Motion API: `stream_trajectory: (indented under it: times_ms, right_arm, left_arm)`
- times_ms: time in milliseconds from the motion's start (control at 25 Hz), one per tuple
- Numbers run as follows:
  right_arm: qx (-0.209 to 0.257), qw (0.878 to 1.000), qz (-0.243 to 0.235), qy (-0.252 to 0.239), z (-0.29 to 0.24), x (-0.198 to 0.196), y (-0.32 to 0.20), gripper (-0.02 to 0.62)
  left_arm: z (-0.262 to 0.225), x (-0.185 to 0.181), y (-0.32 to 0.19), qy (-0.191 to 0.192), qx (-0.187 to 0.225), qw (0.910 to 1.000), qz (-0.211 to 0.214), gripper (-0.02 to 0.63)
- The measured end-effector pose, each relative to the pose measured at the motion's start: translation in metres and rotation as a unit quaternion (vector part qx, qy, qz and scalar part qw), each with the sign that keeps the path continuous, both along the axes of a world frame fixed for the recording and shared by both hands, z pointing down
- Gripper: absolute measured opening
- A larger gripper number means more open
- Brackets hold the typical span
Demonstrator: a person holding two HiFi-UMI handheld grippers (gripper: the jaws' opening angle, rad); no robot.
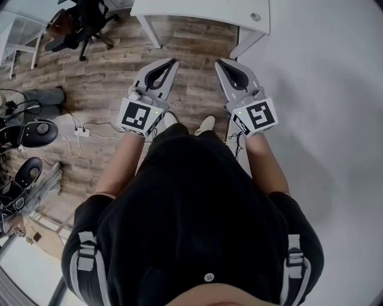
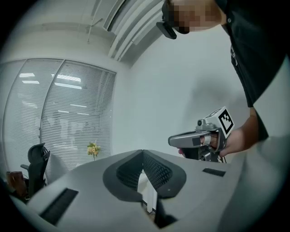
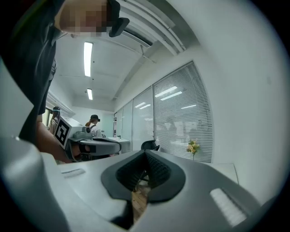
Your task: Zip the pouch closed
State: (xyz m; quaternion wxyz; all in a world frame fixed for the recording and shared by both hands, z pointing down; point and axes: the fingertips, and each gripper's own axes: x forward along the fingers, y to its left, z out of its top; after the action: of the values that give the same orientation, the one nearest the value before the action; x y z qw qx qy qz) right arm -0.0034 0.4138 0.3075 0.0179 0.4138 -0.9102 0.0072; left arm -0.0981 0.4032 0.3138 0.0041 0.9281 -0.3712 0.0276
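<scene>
Floorboards (image 1: 102,83) lie beneath left gripper (image 1: 173,61) and right gripper (image 1: 219,61), ribbed jaws together.

Pouch: not seen in any view.

Left gripper (image 1: 173,60) and right gripper (image 1: 219,61) are held level and side by side in front of the person, apart, over wood floor (image 1: 108,77). Tips point toward the white table (image 1: 197,12). Each gripper's jaws are closed tip to tip with nothing between them, as both gripper views show.
</scene>
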Motion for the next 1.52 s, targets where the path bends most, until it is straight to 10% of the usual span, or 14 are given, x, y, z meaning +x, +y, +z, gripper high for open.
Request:
stream_trajectory:
  times_ms: [600,1000,1520]
  right_arm:
    - [0.008,1.0,0.0,-0.008,0.0,-0.008,-0.014,0.012]
    - [0.01,1.0,0.008,-0.01,0.003,-0.021,-0.029,0.182]
    - [0.002,1.0,0.025,-0.01,0.016,-0.069,-0.048,0.306]
  left_arm:
    - [0.005,-0.015,-0.012,-0.006,0.006,0.9999,-0.006,0.011]
    - [0.007,-0.037,-0.029,0.0,0.008,0.9993,-0.036,0.206]
    - [0.019,-0.084,-0.048,0.012,0.003,0.9995,-0.03,0.275]
